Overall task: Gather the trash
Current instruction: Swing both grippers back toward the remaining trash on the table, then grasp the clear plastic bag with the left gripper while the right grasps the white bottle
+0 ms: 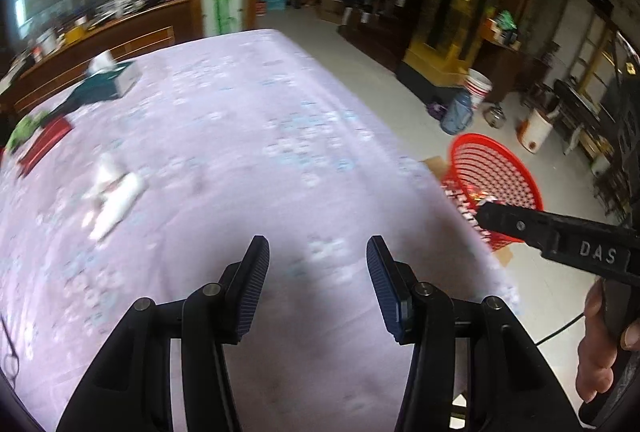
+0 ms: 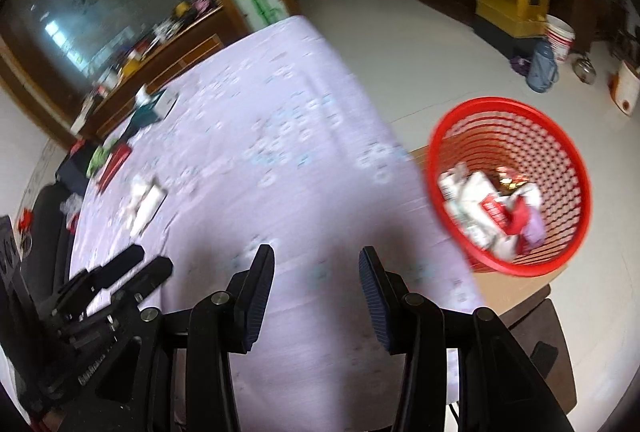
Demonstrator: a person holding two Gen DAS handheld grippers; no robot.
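Left gripper (image 1: 318, 252) — jaws wide, nothing between pads, poised low over lilac floral tablecloth (image 1: 248, 135). Right gripper (image 2: 316, 264) likewise spread and empty, angled toward table edge. Red mesh basket (image 2: 560, 135) sits on floor just beside table's right edge, within easy drop range; wrappers and cartons (image 2: 492, 211) already inside. White crumpled paper (image 1: 114, 191) lies on cloth, left of both claws — likely next pickup. Tissue box (image 1: 116, 81) at far corner.

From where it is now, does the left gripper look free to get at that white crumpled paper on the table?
Probably yes: the left gripper is open and empty, and only bare tablecloth lies between it and the white paper.
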